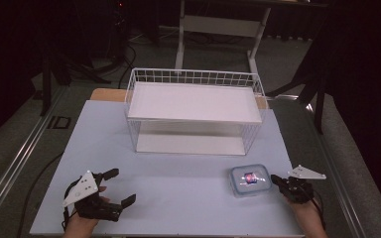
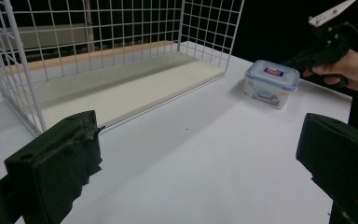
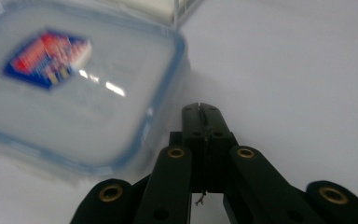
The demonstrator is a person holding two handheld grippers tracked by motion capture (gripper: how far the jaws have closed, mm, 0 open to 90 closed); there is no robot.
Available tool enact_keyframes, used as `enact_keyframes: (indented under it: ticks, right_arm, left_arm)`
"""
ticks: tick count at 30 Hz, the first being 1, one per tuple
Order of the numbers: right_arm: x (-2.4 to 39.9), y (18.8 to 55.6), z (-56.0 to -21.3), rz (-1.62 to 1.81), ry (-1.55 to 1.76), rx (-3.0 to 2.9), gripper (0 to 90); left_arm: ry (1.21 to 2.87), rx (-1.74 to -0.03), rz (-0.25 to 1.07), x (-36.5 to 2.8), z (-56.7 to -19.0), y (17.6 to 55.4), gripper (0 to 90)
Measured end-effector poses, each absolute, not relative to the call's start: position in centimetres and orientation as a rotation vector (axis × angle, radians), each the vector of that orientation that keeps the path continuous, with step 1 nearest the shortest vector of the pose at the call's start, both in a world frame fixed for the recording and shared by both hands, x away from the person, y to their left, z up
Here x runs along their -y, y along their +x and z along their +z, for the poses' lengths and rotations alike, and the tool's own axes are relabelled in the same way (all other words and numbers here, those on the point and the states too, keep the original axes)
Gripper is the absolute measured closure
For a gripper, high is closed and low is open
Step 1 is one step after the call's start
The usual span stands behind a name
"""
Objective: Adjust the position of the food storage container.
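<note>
The small clear food box (image 1: 249,180) with the blue-rimmed lid sits on the counter (image 1: 178,198) near its right front, just in front of the right end of the white wire basket (image 1: 194,111). The right gripper (image 1: 276,179) is the nearer one by far: its fingers are pressed together with nothing between them, the tips just beside the box's right edge. Whether they touch it I cannot tell. In the right gripper view the box (image 3: 74,88) lies up and to the left of the shut tips (image 3: 200,109), so any push or grasp goes leftward. The left gripper (image 1: 115,187) rests well apart at the near left, fingers spread wide and empty; the box (image 2: 271,83) lies far off to its right.
</note>
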State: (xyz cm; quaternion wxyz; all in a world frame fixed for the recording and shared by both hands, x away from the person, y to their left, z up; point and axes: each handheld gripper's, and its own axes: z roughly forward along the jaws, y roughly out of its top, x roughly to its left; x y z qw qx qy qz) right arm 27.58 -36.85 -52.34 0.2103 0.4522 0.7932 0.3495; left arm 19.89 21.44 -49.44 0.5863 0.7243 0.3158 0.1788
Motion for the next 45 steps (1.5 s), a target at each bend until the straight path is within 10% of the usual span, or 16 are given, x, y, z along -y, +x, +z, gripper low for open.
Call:
enact_keyframes:
  ticks: [45]
  right_arm:
    - [25.6,29.1,-52.9,1.105,1.053,-2.513,90.0]
  left_arm:
    - [1.709,-0.731,0.415,-21.1,-49.5,19.8,0.6]
